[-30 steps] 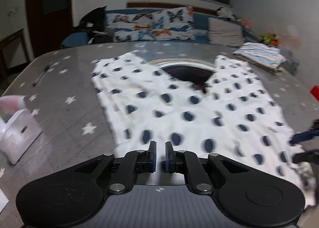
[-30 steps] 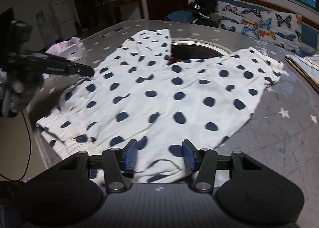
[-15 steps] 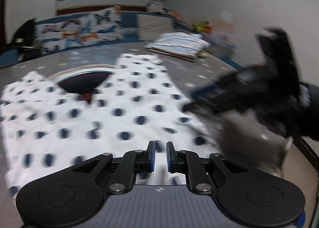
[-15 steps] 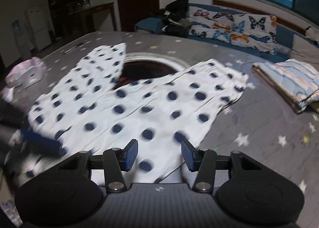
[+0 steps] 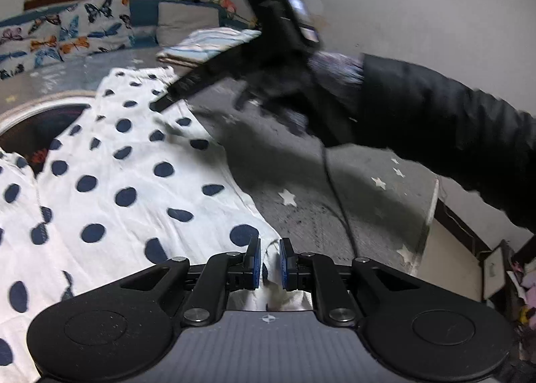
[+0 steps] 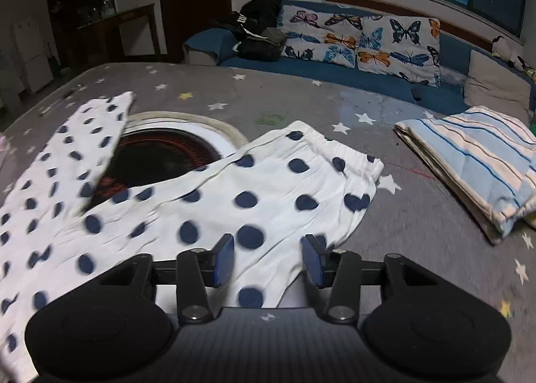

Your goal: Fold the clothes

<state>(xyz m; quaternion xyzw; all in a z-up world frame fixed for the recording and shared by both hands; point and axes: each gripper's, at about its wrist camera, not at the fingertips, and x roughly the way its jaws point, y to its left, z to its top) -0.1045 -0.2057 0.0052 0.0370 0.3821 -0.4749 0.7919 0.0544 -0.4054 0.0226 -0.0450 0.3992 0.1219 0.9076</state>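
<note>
The polka-dot garment point(image 5: 110, 188) lies spread flat on the grey starred table point(image 5: 311, 208), its two legs forking either side of a round dark opening point(image 6: 157, 155) in the tabletop. It looks like thin, limp cotton: light, no stiffness, likely to sag and drag wherever it is not held, and to slide easily on the cloth. Hems and corners are the sensible holds, since a pinch in the middle would only bunch it

On the left, the left gripper point(image 5: 268, 264) sits low at the garment's near corner with its jaws narrow; white fabric shows in the slit between the blue pads point(image 5: 256, 262), but whether they actually pinch it I cannot tell. Open table runs off to its right as far as the table edge, where the surface drops away

Toward the right, the right gripper point(image 6: 268, 259) hovers over a leg of the garment, jaws wide and holding nothing. The gathered hem point(image 6: 338, 151) of that leg lies further ahead, a clean edge to take. Bare table lies beyond it, then a folded striped cloth point(image 6: 475, 165) well apart on the right, so a fold leftward has room. The opening under the fork is the one place loose fabric could droop
</note>
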